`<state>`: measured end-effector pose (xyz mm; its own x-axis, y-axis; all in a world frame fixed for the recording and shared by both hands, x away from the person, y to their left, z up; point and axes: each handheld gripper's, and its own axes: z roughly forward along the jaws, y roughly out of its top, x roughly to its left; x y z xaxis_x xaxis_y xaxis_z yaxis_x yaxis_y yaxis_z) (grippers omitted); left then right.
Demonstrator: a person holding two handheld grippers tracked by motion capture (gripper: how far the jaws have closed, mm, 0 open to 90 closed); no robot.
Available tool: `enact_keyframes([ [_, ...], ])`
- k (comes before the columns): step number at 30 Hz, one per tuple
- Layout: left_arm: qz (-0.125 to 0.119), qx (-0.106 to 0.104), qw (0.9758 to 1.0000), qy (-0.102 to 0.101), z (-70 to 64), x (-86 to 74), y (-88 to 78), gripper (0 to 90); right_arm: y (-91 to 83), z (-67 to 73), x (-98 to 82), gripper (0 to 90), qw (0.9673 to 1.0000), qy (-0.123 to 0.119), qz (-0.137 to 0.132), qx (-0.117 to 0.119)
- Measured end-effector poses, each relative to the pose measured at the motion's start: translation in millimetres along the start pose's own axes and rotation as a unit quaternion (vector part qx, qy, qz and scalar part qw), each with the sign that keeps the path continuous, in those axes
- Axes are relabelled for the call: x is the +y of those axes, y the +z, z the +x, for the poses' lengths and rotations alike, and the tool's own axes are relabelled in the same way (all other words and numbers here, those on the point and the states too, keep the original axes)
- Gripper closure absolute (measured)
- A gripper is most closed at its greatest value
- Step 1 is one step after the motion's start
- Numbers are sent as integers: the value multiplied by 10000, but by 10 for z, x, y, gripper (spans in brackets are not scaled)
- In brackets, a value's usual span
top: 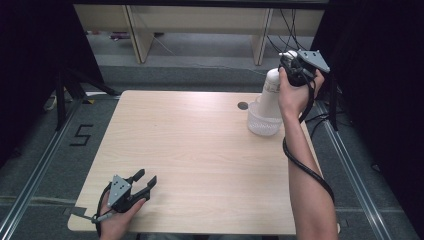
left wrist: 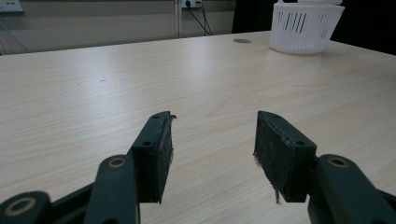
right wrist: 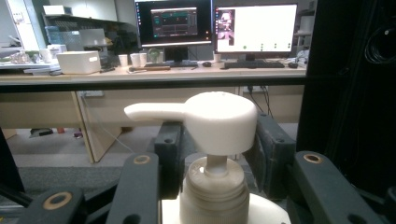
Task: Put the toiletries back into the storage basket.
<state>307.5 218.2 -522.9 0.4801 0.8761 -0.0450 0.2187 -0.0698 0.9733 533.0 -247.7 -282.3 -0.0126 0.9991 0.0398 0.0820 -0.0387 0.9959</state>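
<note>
Bottle (top: pixel 270 92) stands upright in right gripper (right wrist: pixel 217 154)'s half-closed grip; left gripper (left wrist: pixel 214 154) gapes empty.

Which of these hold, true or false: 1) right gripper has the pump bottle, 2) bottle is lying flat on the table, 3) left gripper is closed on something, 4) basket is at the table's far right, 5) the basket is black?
1) True. The right gripper has its jaws on either side of the pump bottle, at the neck under the pump head.
2) False. The bottle stands upright, its base in the white basket.
3) False. The left gripper is open with only bare table between its jaws.
4) True. The basket sits near the far right edge, beside the round cable hole.
5) False. It is white, with slotted walls.
</note>
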Motion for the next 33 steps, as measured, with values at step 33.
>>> enact_keyframes([
  [33,6,-9,10000,-17,2,-1,-5,459,80,15,-264,601,9993,46,368,-6],
])
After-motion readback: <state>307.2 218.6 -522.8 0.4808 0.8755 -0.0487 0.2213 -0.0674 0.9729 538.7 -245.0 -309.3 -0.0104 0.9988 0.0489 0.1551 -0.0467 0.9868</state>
